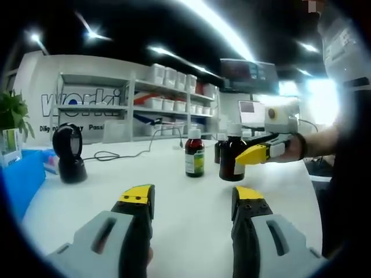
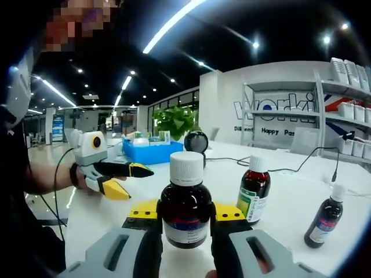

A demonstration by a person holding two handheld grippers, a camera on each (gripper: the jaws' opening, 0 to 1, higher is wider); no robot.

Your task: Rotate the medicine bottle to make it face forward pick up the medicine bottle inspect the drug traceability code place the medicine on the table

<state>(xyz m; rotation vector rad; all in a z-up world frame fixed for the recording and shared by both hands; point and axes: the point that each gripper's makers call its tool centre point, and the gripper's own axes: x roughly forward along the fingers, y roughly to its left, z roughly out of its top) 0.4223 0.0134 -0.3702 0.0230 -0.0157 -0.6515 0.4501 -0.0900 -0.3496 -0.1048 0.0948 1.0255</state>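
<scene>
- Right gripper is clamped around the upright bottle, label toward the camera.
- Left gripper hangs open, empty, well apart.

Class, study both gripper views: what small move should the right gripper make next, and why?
Probably a slight turn. The right gripper is shut on the brown bottle, standing on the table, and its label shows no readable front, so rotating it forward seems the step before lifting. The left gripper waits open.
</scene>
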